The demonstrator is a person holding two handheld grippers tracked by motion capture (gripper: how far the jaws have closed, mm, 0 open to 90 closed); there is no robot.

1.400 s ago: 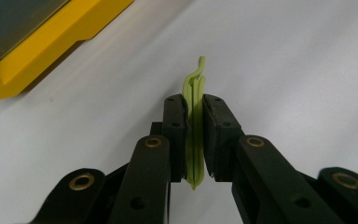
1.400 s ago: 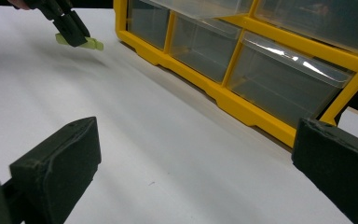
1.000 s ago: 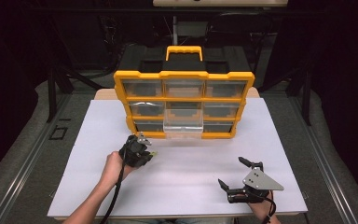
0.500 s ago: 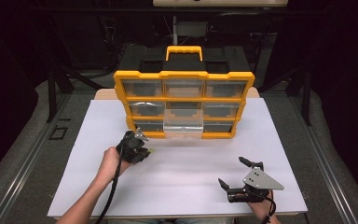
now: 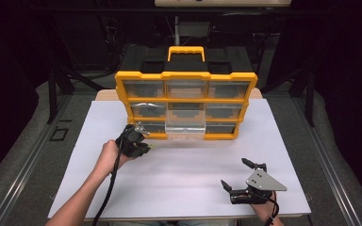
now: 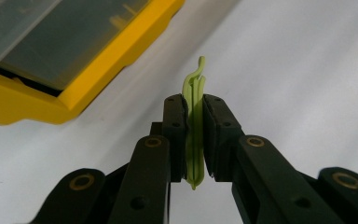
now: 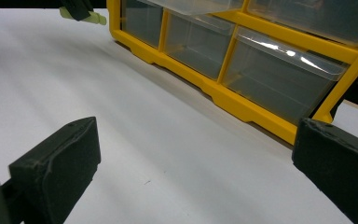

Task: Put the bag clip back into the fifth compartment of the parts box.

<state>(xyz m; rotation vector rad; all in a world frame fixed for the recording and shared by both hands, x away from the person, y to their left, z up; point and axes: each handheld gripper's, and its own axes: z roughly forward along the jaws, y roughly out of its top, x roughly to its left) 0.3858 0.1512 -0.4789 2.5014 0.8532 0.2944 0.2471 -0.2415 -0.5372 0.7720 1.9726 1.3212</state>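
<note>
- Between the jaws of the left claw (image 6: 194,140), a thin pale-green clip (image 6: 194,116) stands pinched on edge, its curled tip poking out past the pads; the jaws are closed flat against both its faces.
- Just ahead of that claw, up and to its left in the left gripper view, sits the lower corner of the yellow organiser (image 5: 186,106), the clip near it but not touching.
- From the high view, the left claw (image 5: 139,139) is held above the white table (image 5: 184,165), beside the organiser's bottom-left drawer, with a person's hand (image 5: 108,155) wrapped round its body.
- Beyond the clip's tip, one clear drawer (image 5: 185,123) in the organiser's middle column is pulled forward.
- Well to the right of the clip, the right claw (image 5: 238,174) rests low by the table's near edge, jaws spread wide with nothing between them.
- Ahead of those open jaws, the organiser's clear drawer fronts (image 7: 279,79) run across the right gripper view.
</note>
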